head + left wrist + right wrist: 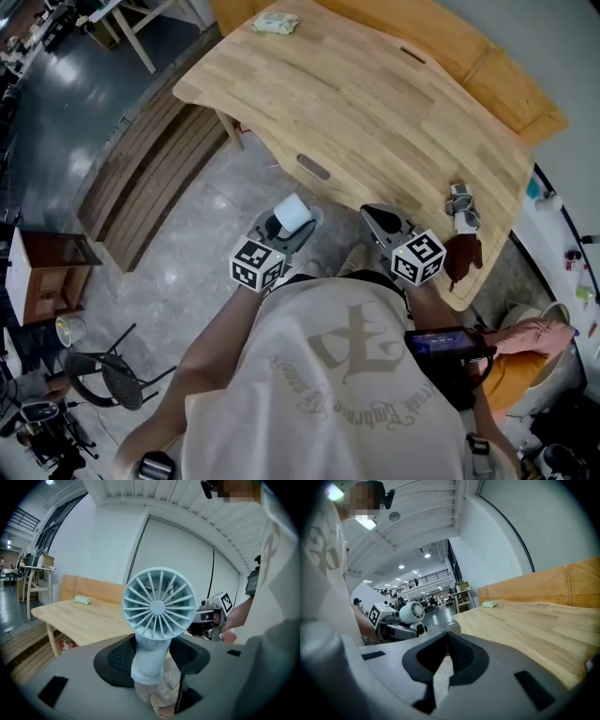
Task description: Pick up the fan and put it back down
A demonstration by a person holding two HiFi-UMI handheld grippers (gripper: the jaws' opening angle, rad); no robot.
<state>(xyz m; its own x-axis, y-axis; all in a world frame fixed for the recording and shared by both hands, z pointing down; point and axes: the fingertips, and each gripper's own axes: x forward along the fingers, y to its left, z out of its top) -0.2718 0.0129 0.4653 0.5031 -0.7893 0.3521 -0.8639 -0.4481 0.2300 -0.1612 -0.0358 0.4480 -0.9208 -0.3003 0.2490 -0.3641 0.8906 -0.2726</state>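
A small pale-blue handheld fan [159, 604] stands upright in my left gripper [152, 656], whose black pads are shut on its handle; the round grille faces the camera. In the head view the fan [292, 214] and left gripper [281, 230] hang over the floor, just off the near edge of the wooden table [375, 103]. My right gripper [386, 223] is beside it at the table's edge. In the right gripper view its pads meet at the tips [449, 637] with nothing between them, and the fan [411, 612] shows to the left.
A packet of tissues [276, 23] lies at the table's far end. A small grey-white object [461, 208] and a brown one [464, 258] sit near the table's right corner. Wooden slats [150, 178] lie on the floor at left, and a black chair [103, 375] stands at lower left.
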